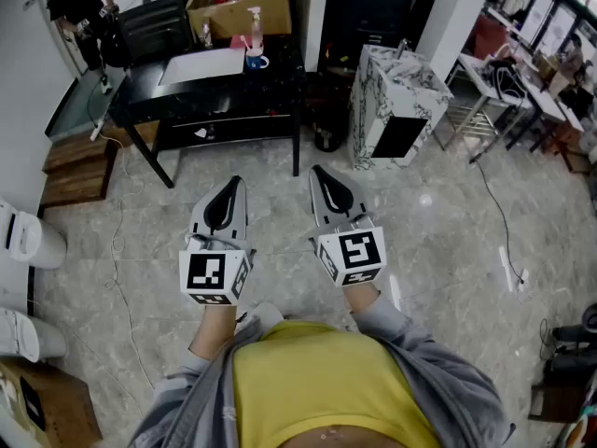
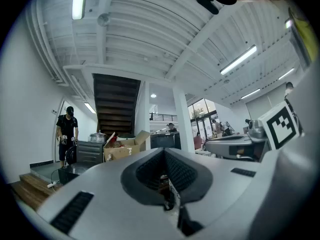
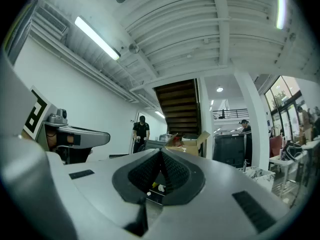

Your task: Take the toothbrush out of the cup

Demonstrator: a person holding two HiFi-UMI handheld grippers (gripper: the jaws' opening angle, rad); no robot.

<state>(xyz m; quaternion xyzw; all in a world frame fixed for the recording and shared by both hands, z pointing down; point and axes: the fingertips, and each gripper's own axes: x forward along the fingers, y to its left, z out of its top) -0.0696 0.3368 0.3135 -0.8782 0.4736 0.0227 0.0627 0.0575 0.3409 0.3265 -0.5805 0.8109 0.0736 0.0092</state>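
Both grippers closed, holding nothing.
Left gripper (image 1: 227, 199) and right gripper (image 1: 328, 187) point toward twelve o'clock, where a cup (image 1: 257, 62) stands on a table (image 1: 280, 75).

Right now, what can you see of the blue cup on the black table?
The cup is small and blue, seemingly with a handle on its right in the head view. It stands upright on the black table, just right of a white sheet and before a cardboard box. A slim pink thing, probably the toothbrush, stands up out of it. Its material is too far to tell.
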